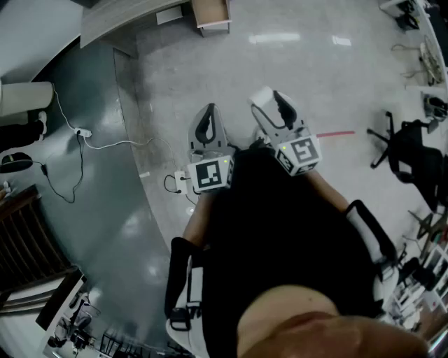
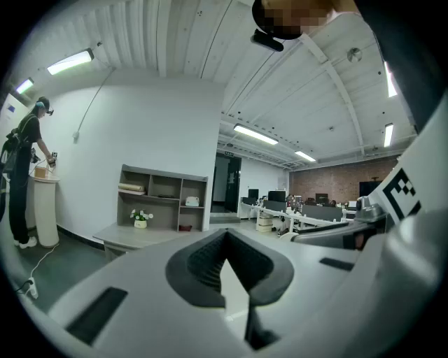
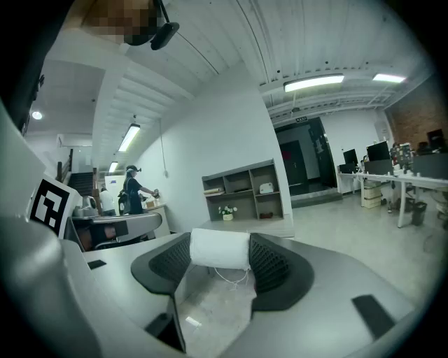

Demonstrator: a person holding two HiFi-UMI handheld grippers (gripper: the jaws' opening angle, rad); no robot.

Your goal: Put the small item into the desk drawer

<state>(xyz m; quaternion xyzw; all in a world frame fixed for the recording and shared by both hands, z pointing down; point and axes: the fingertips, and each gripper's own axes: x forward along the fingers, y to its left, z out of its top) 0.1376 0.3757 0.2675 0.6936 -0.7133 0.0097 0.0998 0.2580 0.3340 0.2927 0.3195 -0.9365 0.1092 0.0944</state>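
Note:
My right gripper [image 3: 218, 260] is shut on a small white roll [image 3: 219, 248] with a thin thread hanging from it; the roll spans the gap between the two dark pads. From the head view, the roll [image 1: 262, 96] shows at the tip of the right gripper [image 1: 271, 105], held over the pale floor. My left gripper [image 2: 224, 236] is shut with nothing in it, its tips meeting; it hangs beside the right one [image 1: 207, 115]. Ahead stands a grey desk [image 3: 246, 225] with a shelf unit [image 3: 244, 189] on it, also visible from the left gripper as the desk [image 2: 129, 236]. A brown open drawer-like box [image 1: 211, 12] juts from the desk edge.
A white cable and power strip [image 1: 84, 132] lie on the dark floor at left. A black office chair [image 1: 409, 150] stands at right, near a red floor line [image 1: 337, 132]. Another person [image 2: 24, 178] stands at a white pedestal. Office desks fill the far room [image 2: 301, 213].

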